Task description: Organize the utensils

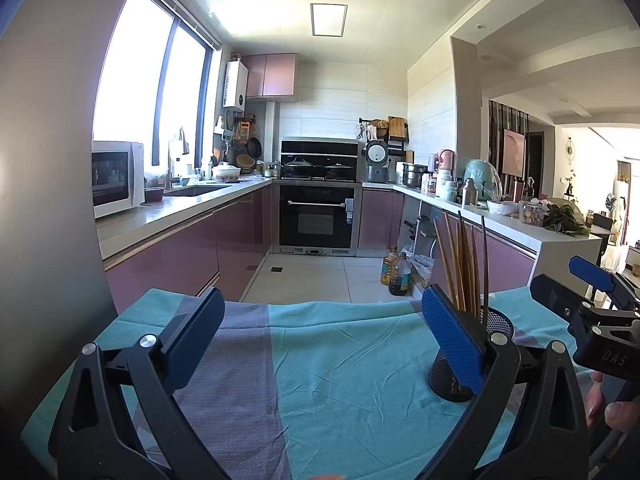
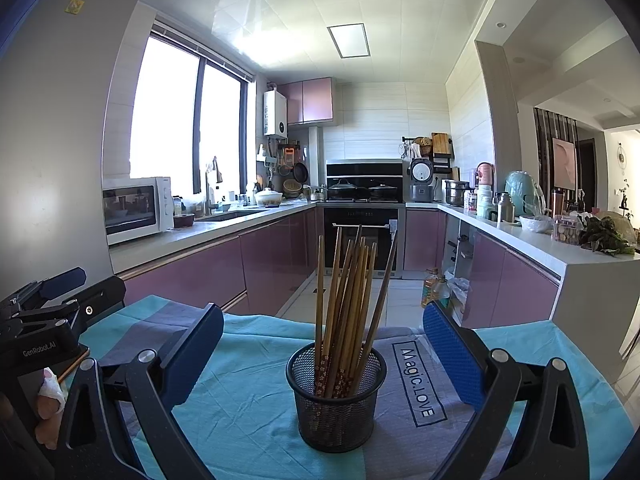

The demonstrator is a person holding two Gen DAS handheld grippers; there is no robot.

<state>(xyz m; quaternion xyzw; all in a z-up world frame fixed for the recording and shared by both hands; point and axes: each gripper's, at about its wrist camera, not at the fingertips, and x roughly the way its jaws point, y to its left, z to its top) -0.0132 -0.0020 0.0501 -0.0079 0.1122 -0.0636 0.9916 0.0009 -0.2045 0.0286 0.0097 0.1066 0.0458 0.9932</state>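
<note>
The right gripper (image 2: 320, 360) is spread wide and holds nothing, its blue pads (image 2: 452, 356) standing either side of the black mesh cup (image 2: 336, 404) without touching it. The cup stands upright on the teal and grey cloth (image 2: 248, 412), dead ahead between the pads, so the right hand is plainly the nearer one. The chopsticks (image 2: 348, 300) stand in the cup, long axes near vertical and fanned a little at the tips.

The left gripper (image 1: 320, 344) is also released and empty, level over bare cloth. From it the cup lies off to the right, half hidden behind its right pad (image 1: 452, 344). Both tools point forward, low over the table.

No loose chopsticks show on the cloth, so the sorting looks about finished. Beyond the table edge is the kitchen floor, then the oven (image 2: 360, 240).
</note>
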